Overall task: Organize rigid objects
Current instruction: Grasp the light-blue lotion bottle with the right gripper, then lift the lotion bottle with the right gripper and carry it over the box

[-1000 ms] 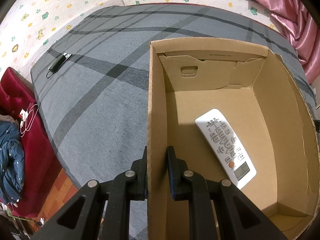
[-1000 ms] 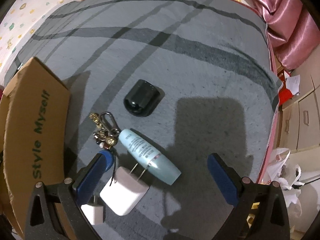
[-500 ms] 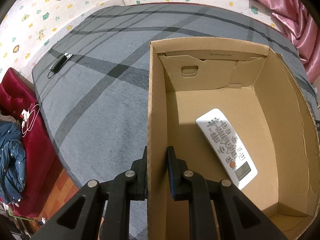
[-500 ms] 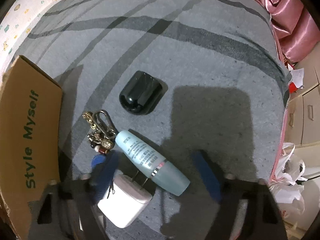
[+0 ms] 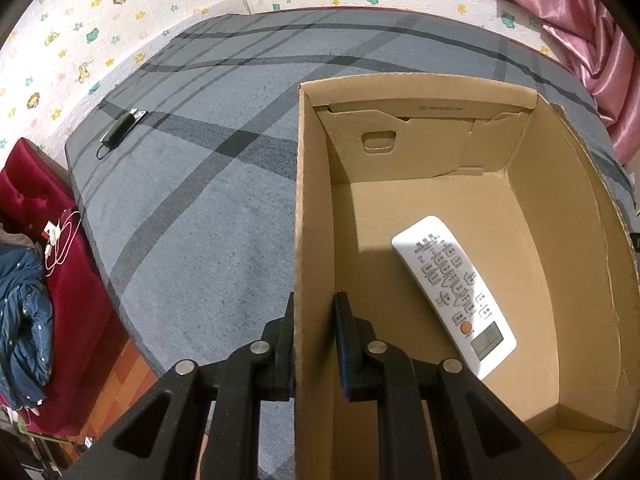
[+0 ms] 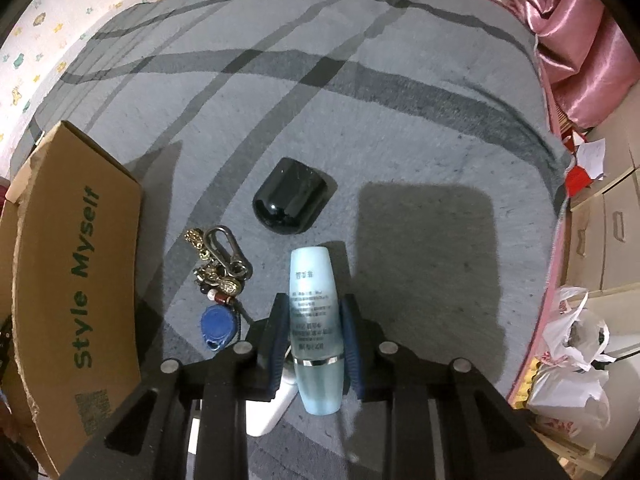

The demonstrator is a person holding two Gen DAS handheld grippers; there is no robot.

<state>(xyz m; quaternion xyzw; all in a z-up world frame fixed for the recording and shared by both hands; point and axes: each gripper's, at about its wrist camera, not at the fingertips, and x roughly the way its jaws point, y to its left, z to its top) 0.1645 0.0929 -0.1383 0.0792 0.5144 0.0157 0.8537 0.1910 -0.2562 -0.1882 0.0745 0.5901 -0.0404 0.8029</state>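
Only the left wrist view looks inside the cardboard box (image 5: pixel 440 208). There the left claw (image 5: pixel 314 320) is closed narrow on the box's left wall, one finger outside and one inside. A white remote control (image 5: pixel 454 294), buttons up, lies flat on the box floor. The box stands on a grey striped bed cover (image 5: pixel 192 208).

The right wrist view shows the box only from outside, at far left, printed "Style Myself". Right of it lie a key bunch (image 6: pixel 218 276) with a blue tag, then a glossy black case (image 6: pixel 290 208). The right claw (image 6: pixel 314 330) grips a pale blue bottle (image 6: pixel 314 328), silver-banded and lying lengthwise between the fingers. A white charger (image 6: pixel 266 410) sits partly hidden beneath it.
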